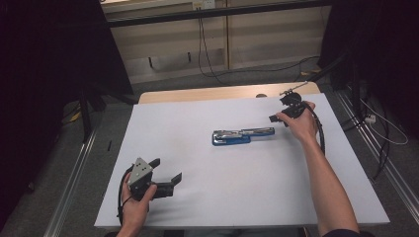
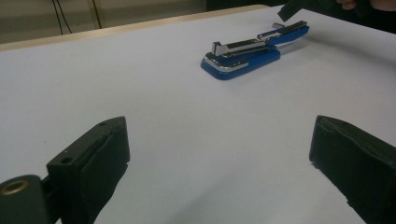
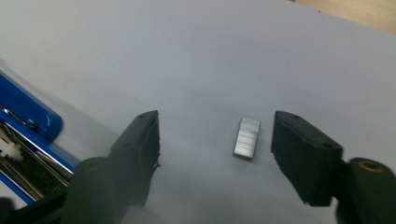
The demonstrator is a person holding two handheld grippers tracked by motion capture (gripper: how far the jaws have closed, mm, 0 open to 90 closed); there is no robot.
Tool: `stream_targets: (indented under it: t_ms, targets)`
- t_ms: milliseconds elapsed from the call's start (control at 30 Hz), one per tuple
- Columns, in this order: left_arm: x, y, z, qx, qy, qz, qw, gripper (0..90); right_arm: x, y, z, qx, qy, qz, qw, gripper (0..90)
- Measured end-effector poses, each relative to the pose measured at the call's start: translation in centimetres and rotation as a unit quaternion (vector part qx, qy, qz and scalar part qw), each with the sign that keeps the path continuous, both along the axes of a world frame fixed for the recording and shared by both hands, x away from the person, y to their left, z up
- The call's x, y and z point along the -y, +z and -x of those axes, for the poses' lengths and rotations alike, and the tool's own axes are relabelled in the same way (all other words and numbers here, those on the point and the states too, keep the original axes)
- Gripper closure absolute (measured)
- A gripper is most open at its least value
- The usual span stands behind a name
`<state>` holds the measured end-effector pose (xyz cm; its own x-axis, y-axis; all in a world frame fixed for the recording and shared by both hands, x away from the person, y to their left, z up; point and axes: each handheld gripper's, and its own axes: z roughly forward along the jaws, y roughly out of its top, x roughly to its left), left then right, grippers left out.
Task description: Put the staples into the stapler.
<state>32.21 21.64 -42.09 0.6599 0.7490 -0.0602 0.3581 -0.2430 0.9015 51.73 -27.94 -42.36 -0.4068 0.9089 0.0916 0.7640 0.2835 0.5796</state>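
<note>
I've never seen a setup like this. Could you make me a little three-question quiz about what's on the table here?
1. True or false: the blue stapler lies opened out flat on the white table.
2. What small metal thing lies between the jaws of the right gripper? A) a coin B) a strip of staples C) a key
3. Do the pads of the left gripper touch anything?

Key:
1. True.
2. B: the strip of staples lies flat on the table, the jaws standing apart on either side of it.
3. No; its jaws are wide open over bare table.
</note>
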Motion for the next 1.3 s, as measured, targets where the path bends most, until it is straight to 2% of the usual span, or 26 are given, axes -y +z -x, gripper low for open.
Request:
stream_targets:
  t_ms: [33, 200, 267, 300, 433, 567, 667, 733, 900, 1133, 1300]
  targets:
    - [0.0, 0.0, 0.0, 0.001, 0.001, 0.002, 1.0000, 5.2, 0.1, -0.2, -0.1, -0.005, -0.002, 0.009, 0.9999, 39.6]
    - [-0.1, 0.0, 0.0, -0.008, -0.003, 0.010, 0.9999, 5.2, 0.4, -0.6, -0.5, -0.010, 0.002, 0.013, 0.9999, 46.5]
    - [-0.1, -0.1, 0.0, -0.008, -0.002, 0.005, 1.0000, 5.2, 0.5, -0.7, -0.7, -0.008, 0.001, 0.016, 0.9998, 50.0]
    - [-0.1, -0.1, -0.1, -0.009, -0.003, 0.007, 0.9999, 5.2, 0.7, -0.7, -1.0, -0.016, 0.005, 0.022, 0.9996, 54.7]
    - [-0.1, -0.1, -0.2, -0.010, 0.000, 0.005, 0.9999, 5.2, 0.9, -0.8, -1.4, -0.028, 0.008, 0.018, 0.9994, 60.9]
    - [-0.2, -0.1, -0.2, -0.005, 0.002, 0.002, 1.0000, 5.2, 0.7, -1.4, -1.8, -0.037, 0.006, 0.034, 0.9987, 67.2]
    - [-0.4, -0.1, -0.3, -0.005, 0.004, 0.002, 1.0000, 5.2, 0.6, -1.4, -1.8, -0.035, -0.001, 0.040, 0.9986, 68.2]
    - [-0.4, -0.2, -0.4, -0.006, 0.005, -0.001, 1.0000, 5.2, 0.5, -1.5, -1.8, -0.033, 0.002, 0.046, 0.9984, 70.3]
    - [-0.4, -0.4, -0.6, -0.018, 0.010, 0.006, 0.9998, 5.4, 0.3, -1.5, -1.9, -0.033, 0.006, 0.048, 0.9983, 74.7]
    - [-0.3, -0.3, -0.4, -0.012, 0.006, 0.000, 0.9999, 5.5, 0.2, -1.3, -2.5, -0.055, 0.013, 0.046, 0.9974, 77.1]
    - [-0.3, -0.3, -0.4, -0.009, 0.003, 0.000, 1.0000, 5.5, 0.1, -1.2, -2.7, -0.062, 0.013, 0.051, 0.9966, 78.3]
